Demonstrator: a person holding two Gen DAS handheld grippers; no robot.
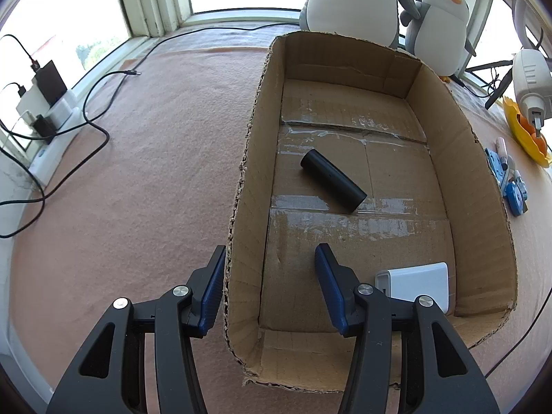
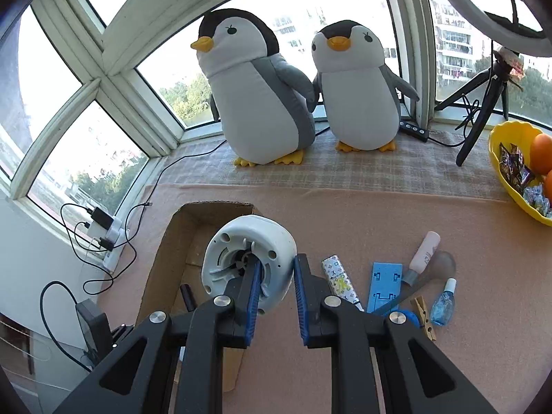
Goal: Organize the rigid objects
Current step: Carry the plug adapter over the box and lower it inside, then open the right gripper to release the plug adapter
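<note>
- You have one cardboard box, open-topped, on the pink cloth; by my reading it is the place the loose things go, and the step in hand is carrying the next one to it.
- Your right gripper holds one white round device, its ribbed underside facing the camera. One jaw reaches into the central recess and the other lies against the outer rim, so the jaws are closed narrowly on the device's wall. It hangs above the box's near wall, just short of the opening.
- The next move calls for carrying it further over the box, lowering it to a bare part of the floor, then opening the jaws. Mind that the hold is on a thin rim, so it may swing.
- Your left gripper is empty, its jaws standing wide astride the box's left wall, one finger outside and one inside.
- Inside the box you have two things: one black cylinder lying on its side mid-floor, and one white block in the near right corner.
- Two plush penguins stand behind, and one yellow bowl of fruit and sweets sits at the right.
- Waiting beside the box, I count about seven small items: one patterned stick, one blue plate, one pink tube, one grey spoon-like tool, one blue bottle, one wooden peg, and something blue and round half hidden by your finger, which I cannot name.
</note>
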